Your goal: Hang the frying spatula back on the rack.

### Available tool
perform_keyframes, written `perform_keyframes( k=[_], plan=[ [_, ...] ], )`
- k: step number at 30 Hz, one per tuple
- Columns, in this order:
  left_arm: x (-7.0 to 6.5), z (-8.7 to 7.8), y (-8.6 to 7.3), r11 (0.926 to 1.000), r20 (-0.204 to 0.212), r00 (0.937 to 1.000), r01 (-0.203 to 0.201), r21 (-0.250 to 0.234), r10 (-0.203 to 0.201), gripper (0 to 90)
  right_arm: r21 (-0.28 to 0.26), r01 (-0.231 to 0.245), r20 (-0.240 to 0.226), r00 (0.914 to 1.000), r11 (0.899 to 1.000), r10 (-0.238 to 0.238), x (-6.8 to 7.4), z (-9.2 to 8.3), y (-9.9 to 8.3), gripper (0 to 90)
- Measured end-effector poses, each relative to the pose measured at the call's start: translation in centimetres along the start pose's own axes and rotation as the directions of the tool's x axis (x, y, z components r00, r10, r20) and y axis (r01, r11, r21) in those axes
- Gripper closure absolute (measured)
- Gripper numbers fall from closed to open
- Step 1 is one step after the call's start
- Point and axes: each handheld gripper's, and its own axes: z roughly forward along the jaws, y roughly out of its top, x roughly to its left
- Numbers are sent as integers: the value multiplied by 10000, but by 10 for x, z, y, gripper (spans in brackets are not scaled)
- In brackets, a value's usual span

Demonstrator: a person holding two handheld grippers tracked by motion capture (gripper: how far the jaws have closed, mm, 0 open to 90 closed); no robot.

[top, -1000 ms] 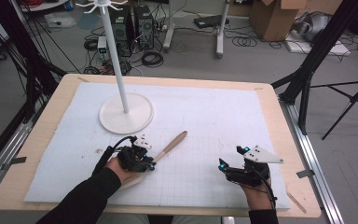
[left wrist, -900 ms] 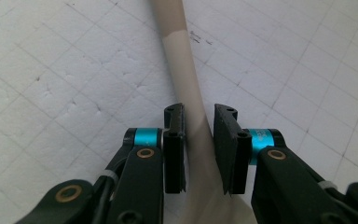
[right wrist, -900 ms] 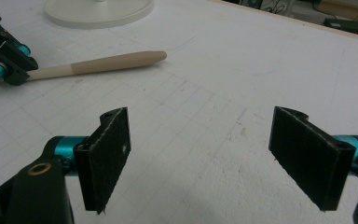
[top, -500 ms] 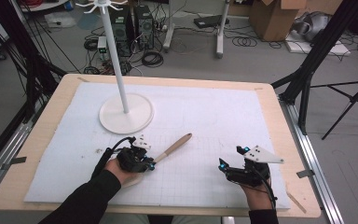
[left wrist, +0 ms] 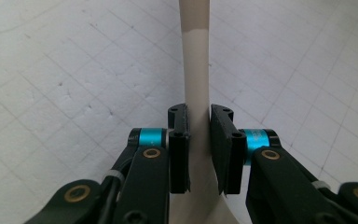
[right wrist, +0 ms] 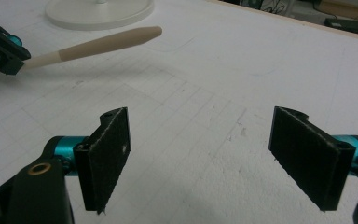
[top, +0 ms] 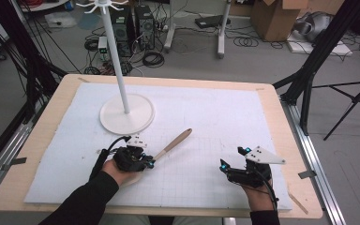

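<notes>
A cluttered workshop floor of cables and stands is lying beyond the desk (top: 42, 140), whose wooden top is carrying a white foam sheet (top: 206, 117) with a faint grid and a pitted, grainy surface. You are holding the wooden utensil (top: 172, 143) in your left gripper (top: 146, 161), the jaws closed narrow around its pale, flattening neck, while the darker, rounded handle is pointing up and away toward the desk's middle, seemingly raised off the sheet. Your right gripper (top: 225, 165) is resting near the front edge with its flat, felt-faced jaws (right wrist: 205, 154) spread wide and holding nothing. The grasp looks done; what seems left is carrying the utensil to the white rack (top: 126, 112), a smooth round base with a slim pole topped by hooks, standing just behind your left gripper.
</notes>
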Motion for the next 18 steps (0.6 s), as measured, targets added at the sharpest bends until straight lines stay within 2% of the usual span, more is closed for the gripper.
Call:
perform_keyframes(
  k=[4, 9, 11, 13, 18],
  plan=[
    [-5, -6, 1, 9987, 0, 9998, -199, -469, 199, 774, -225, -642, -401, 9972, 9977, 632, 2, 0, 3, 220],
    [-18, -13, 3, 9947, 4, 9986, -527, -885, 529, 774, -585, -1085, -1171, 9880, 9924, 1011, 14, 6, 12, 187],
    [-22, -17, 4, 9919, -15, 9979, -645, -1094, 647, 774, -627, -1033, -1465, 9848, 9927, 933, 21, 11, 15, 186],
    [-26, -21, 5, 9890, 25, 9982, -591, -1353, 600, 774, -534, -1064, -1830, 9785, 9929, 951, 30, 18, 20, 186],
    [-34, -30, 7, 9816, -55, 9977, -670, -1786, 671, 774, -516, -1009, -2318, 9689, 9936, 863, 48, 32, 31, 187]
  ],
)
